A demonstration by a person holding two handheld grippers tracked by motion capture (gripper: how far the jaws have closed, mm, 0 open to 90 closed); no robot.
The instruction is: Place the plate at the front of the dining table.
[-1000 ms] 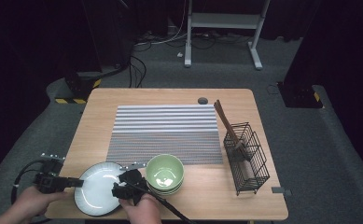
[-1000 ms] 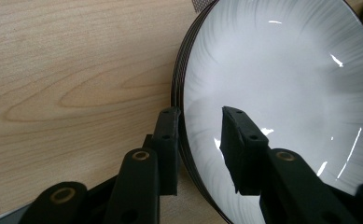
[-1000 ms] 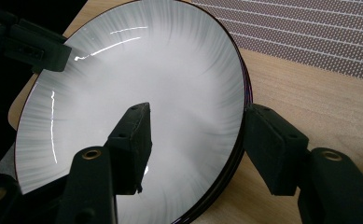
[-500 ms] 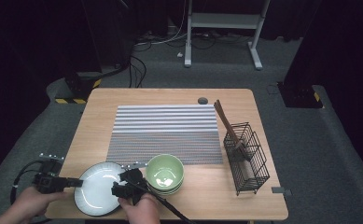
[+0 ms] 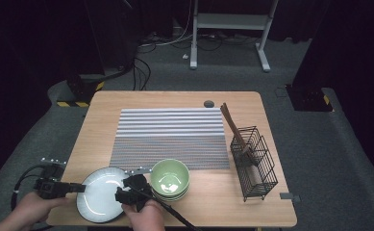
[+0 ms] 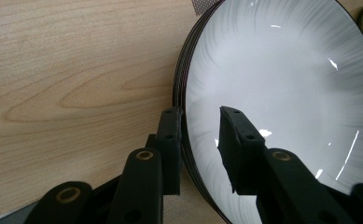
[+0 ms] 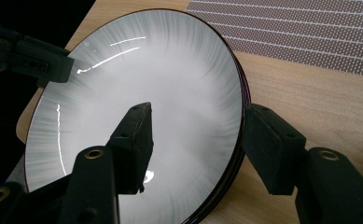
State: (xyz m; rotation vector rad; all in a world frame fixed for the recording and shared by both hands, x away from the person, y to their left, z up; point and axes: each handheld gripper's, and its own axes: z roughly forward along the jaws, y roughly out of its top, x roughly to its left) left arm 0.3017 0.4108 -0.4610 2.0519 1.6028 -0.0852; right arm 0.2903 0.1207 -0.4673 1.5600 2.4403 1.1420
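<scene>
A stack of white plates with dark rims (image 5: pixel 100 192) lies at the table's front left. My left gripper (image 5: pixel 81 187) reaches in from the left, and its jaws straddle the stack's left rim. In the left gripper view (image 6: pixel 200 116) one jaw is outside the rim and the other over the plate's face (image 6: pixel 282 70), with a gap showing, so it is open. My right gripper (image 5: pixel 122 190) straddles the right rim. In the right gripper view (image 7: pixel 198 109) one jaw hangs over the top plate (image 7: pixel 146 56) and the other is outside the edge, open wide. The left gripper (image 7: pixel 48 63) shows at the far rim.
A stack of green bowls (image 5: pixel 170 174) stands just right of the plates, close to my right hand. A striped grey placemat (image 5: pixel 170 137) covers the middle of the wooden table (image 5: pixel 127 101). At the right, a black wire basket (image 5: pixel 256 163) holds a brown utensil (image 5: pixel 232 125).
</scene>
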